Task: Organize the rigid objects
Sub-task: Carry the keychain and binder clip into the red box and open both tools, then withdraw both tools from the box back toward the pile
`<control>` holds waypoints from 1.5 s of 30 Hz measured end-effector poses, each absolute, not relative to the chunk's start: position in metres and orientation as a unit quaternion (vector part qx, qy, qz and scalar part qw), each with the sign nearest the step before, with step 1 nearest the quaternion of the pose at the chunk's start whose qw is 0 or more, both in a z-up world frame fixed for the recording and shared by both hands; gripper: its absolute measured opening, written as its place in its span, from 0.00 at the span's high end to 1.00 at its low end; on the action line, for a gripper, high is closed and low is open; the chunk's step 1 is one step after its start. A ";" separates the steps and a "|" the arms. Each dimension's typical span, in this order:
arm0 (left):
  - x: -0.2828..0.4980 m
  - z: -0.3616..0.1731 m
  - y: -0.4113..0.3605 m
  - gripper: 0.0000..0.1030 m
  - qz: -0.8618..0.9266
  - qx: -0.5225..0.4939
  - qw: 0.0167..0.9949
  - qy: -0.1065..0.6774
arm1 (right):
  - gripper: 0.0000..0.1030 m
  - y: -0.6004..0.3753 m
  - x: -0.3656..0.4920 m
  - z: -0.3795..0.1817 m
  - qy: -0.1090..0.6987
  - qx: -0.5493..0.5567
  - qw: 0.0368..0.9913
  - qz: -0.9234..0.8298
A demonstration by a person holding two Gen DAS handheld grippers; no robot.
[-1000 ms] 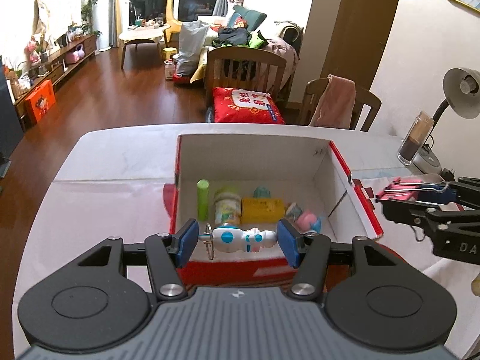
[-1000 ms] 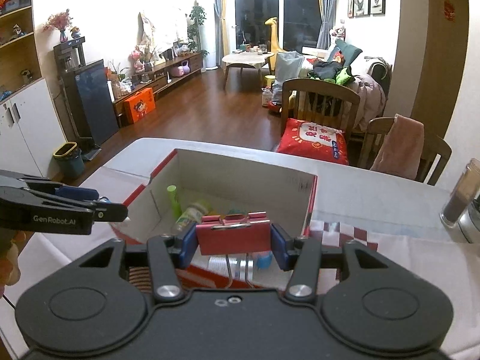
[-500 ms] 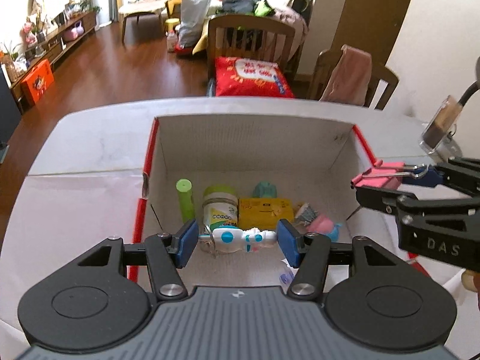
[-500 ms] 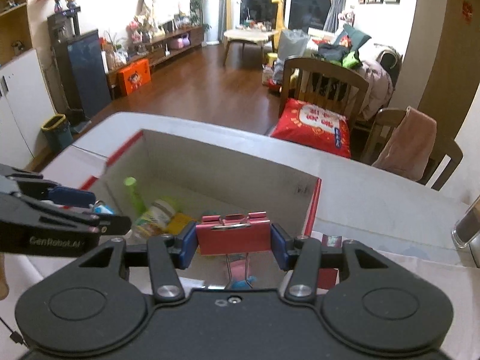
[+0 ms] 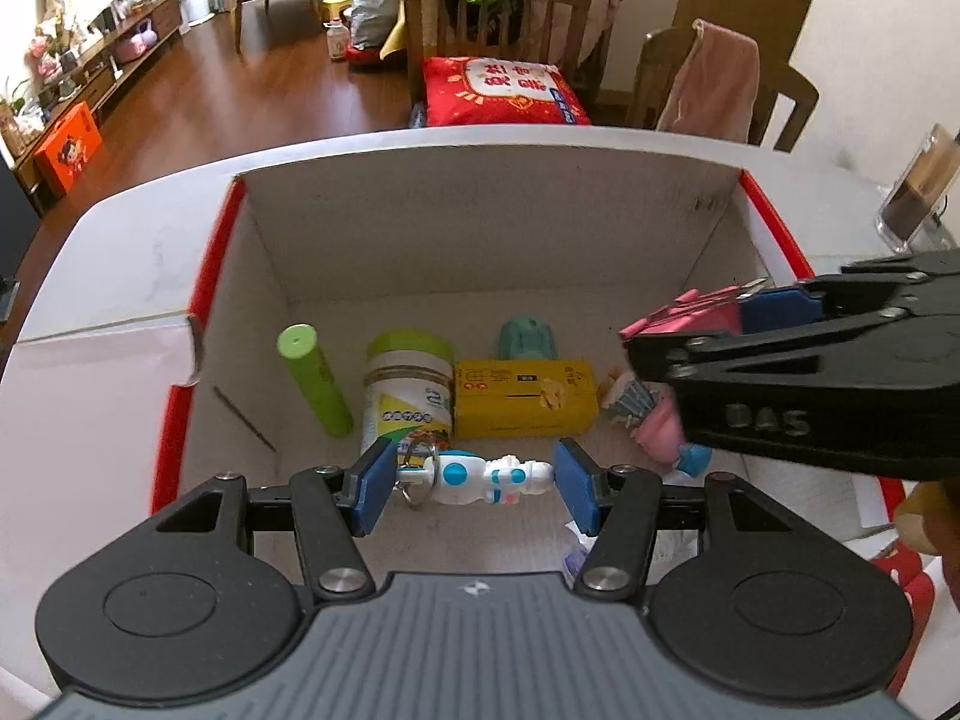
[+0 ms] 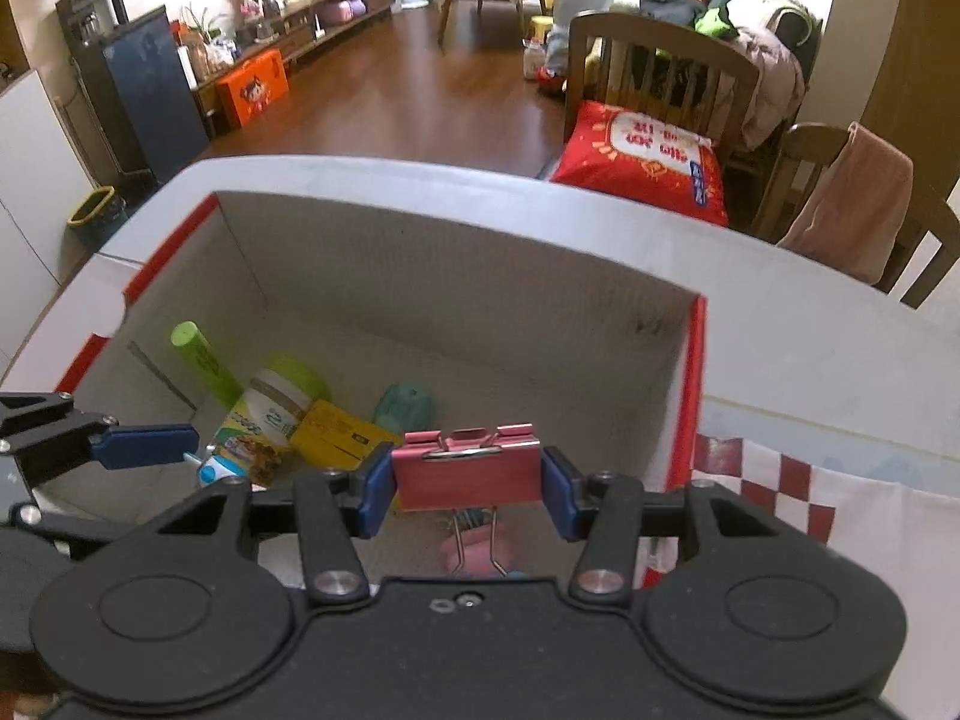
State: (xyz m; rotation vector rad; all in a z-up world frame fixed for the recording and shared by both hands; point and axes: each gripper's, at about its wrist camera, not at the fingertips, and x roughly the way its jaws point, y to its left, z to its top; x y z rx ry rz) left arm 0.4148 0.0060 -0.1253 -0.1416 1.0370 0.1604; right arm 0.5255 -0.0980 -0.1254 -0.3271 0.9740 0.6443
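My left gripper is shut on a small white and blue robot keychain, held sideways over the near part of an open red-rimmed cardboard box. My right gripper is shut on a red binder clip, its wire handles hanging down, over the same box. The clip and right gripper also show at the right of the left wrist view. In the box lie a green tube, a green-lidded jar, a yellow packet, a teal item and a pink toy.
The box stands on a white table. A glass container is at the table's far right, and a red-checked cloth lies right of the box. Wooden chairs with a red cushion stand beyond the table.
Both grippers have moved forward and down over the box, which now fills more of each view. The keychain and the clip stay gripped as before.
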 end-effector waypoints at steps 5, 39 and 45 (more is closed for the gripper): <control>0.420 -0.133 0.002 0.44 0.077 -0.059 0.855 0.509 | 0.51 -0.092 0.532 -0.141 0.483 -0.162 0.814 0.280; 0.388 -0.101 -0.002 0.38 0.068 -0.078 0.869 0.484 | 0.38 -0.120 0.501 -0.098 0.471 -0.106 0.827 0.289; 0.370 -0.084 -0.004 0.33 0.063 -0.082 0.879 0.465 | 0.37 -0.128 0.480 -0.075 0.451 -0.098 0.837 0.295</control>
